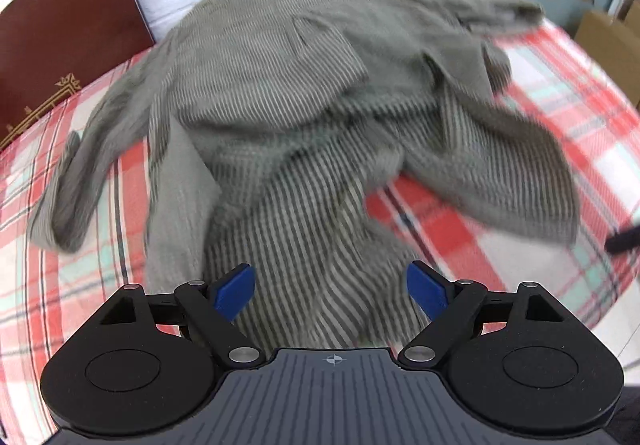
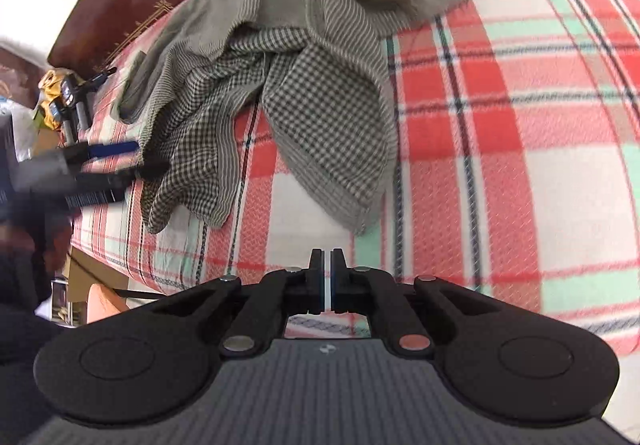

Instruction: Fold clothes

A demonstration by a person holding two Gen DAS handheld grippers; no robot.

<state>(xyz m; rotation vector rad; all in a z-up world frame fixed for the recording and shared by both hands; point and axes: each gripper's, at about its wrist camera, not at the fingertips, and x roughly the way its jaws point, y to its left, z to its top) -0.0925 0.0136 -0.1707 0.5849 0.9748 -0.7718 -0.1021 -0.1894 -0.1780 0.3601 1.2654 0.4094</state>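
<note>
A grey-green finely striped shirt (image 1: 280, 93) lies crumpled on a red, white and green plaid blanket (image 1: 500, 213), one sleeve trailing left. My left gripper (image 1: 331, 289) hovers over the shirt's near hem, open wide; its blue pads (image 1: 236, 291) are apart, with cloth beneath them and nothing held. In the right wrist view the shirt (image 2: 332, 113) shows a checked inner side, one corner hanging toward me. My right gripper (image 2: 328, 269) is shut over bare blanket (image 2: 500, 149), just short of that corner, with nothing between its fingers. The left gripper (image 2: 112, 161) appears blurred at the shirt's left side.
A dark red-brown board with gold ornament (image 1: 68, 45) stands behind the blanket against a white wall. A cardboard box (image 1: 608, 41) sits at the far right. In the right wrist view the blanket's edge drops off at the left, beside some clutter (image 2: 52, 93).
</note>
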